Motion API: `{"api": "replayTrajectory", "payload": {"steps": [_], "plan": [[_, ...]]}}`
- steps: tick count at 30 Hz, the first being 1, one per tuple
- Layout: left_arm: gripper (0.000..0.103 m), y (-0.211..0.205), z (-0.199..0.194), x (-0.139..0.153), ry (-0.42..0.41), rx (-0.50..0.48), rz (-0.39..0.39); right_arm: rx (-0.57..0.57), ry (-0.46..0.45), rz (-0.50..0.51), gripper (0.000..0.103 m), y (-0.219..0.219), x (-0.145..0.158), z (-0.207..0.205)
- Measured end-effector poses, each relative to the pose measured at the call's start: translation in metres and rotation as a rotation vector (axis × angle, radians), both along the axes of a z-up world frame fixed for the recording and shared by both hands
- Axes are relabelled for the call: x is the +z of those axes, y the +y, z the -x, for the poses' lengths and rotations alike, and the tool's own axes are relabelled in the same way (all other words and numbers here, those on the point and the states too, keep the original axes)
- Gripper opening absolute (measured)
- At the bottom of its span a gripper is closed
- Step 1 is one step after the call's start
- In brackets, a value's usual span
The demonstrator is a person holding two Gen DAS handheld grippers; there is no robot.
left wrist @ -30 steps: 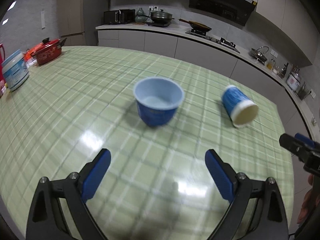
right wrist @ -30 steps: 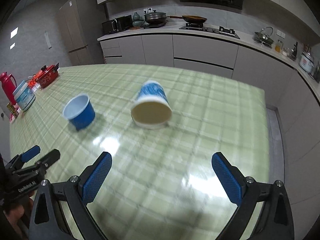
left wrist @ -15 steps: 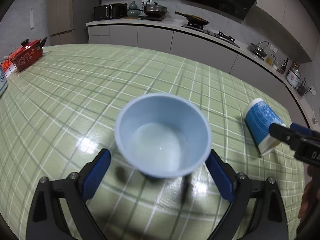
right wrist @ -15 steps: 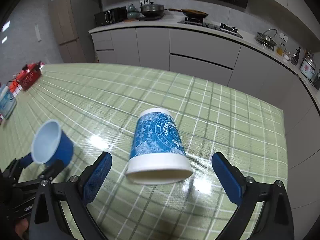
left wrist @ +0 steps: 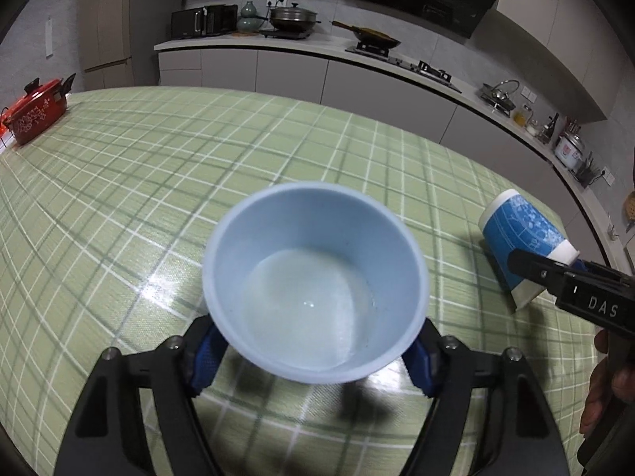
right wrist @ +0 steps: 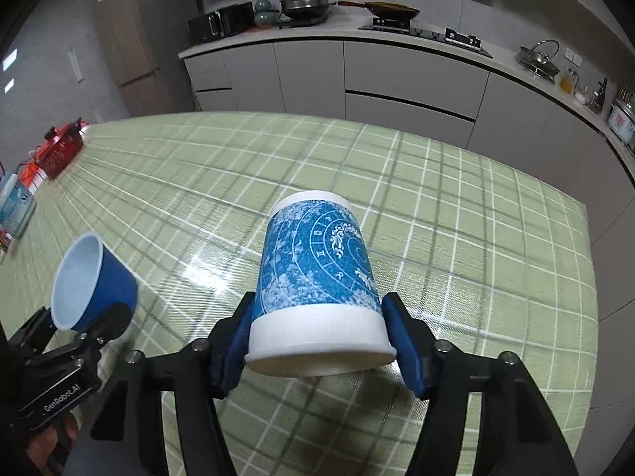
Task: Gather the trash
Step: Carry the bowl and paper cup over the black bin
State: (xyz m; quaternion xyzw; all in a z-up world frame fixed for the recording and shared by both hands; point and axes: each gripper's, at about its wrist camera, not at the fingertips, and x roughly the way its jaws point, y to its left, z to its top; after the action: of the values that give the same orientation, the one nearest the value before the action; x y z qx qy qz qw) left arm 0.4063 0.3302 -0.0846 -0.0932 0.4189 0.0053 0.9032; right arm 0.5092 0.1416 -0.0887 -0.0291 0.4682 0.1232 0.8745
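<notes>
Left wrist view first: my left gripper [left wrist: 315, 353] has just been closing, and its blue pads [left wrist: 204, 357] now sit against both sides of the light blue cup [left wrist: 315, 289], which stands upright on the green checked table [left wrist: 158, 166] with its mouth open toward me and a pale film on its bottom. To the right of that cup lies the patterned paper cup [left wrist: 524, 238], tipped on its side, with the black finger of my right gripper [left wrist: 563, 277] across its rim end. Far to the cup's left, at the table edge, sits a red pot [left wrist: 35, 113]. Now the right wrist view: my right gripper [right wrist: 317, 349] has just been closing too, and its jaws stand partway in, pads pressed on the white rim band of the patterned paper cup [right wrist: 317, 277], which lies on the table [right wrist: 476, 238] with its mouth facing me and its base pointing away. Left of this cup I see the light blue cup [right wrist: 93, 281] again, dark blue outside, between the fingers of my left gripper [right wrist: 75, 325]. Farther left, at the table's edge, the red pot [right wrist: 61, 152] shows.
</notes>
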Motion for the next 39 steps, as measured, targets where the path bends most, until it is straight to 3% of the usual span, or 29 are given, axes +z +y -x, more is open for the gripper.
{"api": "replayTrajectory", "payload": {"steps": [7,16,39], "plan": [[0.076,-0.024,0.018,0.017,-0.028,-0.025,-0.003,-0.002,-0.016,-0.028,0.064,-0.016,0.012,0.026],[0.076,-0.080,0.058,0.037,-0.059,-0.075,-0.015,-0.033,-0.051,-0.069,0.064,-0.074,0.034,0.079],[0.076,-0.299,0.156,0.054,-0.077,-0.315,-0.006,-0.243,-0.078,-0.079,0.064,-0.317,0.060,0.241]]}}
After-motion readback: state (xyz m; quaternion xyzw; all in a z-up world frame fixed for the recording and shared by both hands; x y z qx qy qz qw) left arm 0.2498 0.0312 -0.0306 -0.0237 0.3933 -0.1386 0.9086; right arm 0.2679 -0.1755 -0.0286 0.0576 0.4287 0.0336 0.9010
